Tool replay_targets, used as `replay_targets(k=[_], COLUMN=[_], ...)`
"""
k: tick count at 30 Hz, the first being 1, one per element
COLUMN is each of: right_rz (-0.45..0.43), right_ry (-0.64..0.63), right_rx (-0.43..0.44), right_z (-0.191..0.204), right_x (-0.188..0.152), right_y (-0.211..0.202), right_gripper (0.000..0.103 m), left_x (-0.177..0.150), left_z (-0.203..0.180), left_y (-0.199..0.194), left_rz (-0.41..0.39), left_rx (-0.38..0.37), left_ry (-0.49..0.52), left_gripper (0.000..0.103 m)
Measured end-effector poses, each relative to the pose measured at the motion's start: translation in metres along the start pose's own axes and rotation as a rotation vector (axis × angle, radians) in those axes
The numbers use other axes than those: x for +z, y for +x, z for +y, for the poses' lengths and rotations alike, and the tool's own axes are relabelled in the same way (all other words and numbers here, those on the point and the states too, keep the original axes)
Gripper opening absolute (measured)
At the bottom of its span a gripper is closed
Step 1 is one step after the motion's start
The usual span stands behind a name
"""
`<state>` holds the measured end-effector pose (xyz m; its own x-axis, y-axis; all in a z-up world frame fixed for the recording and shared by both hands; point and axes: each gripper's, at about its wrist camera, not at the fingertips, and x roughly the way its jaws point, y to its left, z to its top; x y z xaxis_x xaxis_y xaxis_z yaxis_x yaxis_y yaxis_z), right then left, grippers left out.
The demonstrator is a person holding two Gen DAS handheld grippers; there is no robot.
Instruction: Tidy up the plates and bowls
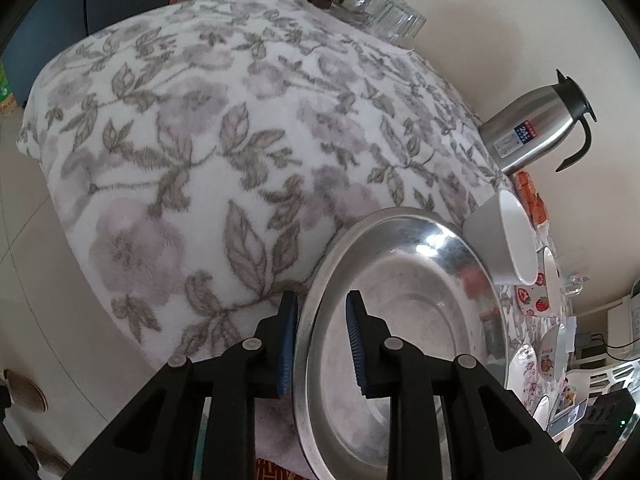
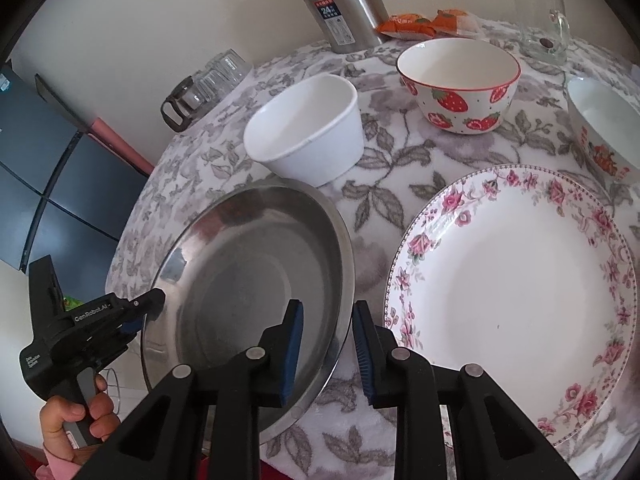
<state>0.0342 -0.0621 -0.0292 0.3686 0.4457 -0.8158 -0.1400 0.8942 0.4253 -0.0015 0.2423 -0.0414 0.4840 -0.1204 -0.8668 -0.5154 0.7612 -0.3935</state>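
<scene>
Steel plate [image 2: 256, 280]: on floral tablecloth [image 2: 384, 208], left of floral plate [image 2: 516, 300], seemingly tilted.
Right gripper [image 2: 327, 354]: jaws narrow, straddling right rim; contact unclear.
Left gripper [image 1: 322, 344]: narrow, straddling left rim.

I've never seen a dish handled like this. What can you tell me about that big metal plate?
The stainless steel plate is round, shiny and shallow, with a broad sloping rim and a flat, empty centre. It sits tilted on the floral tablecloth, close to the white bowl. The left gripper and right gripper each straddle its rim on opposite sides, one finger inside, one outside.
</scene>
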Motion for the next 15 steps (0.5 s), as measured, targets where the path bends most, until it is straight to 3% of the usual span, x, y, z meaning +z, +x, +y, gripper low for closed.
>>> replay_targets(k=[15], right_rz=[-0.069], right_ry=[-0.075], right_rx=[0.015], right_z=[0.01], right_x=[0.002], right_y=[-0.024], right_gripper=[0.027], left_x=[-0.001], left_z=[-0.018], left_y=[-0.029], left_rz=[-0.089], left_rx=[-0.009], left_ry=[0.051], left_gripper=[0.026])
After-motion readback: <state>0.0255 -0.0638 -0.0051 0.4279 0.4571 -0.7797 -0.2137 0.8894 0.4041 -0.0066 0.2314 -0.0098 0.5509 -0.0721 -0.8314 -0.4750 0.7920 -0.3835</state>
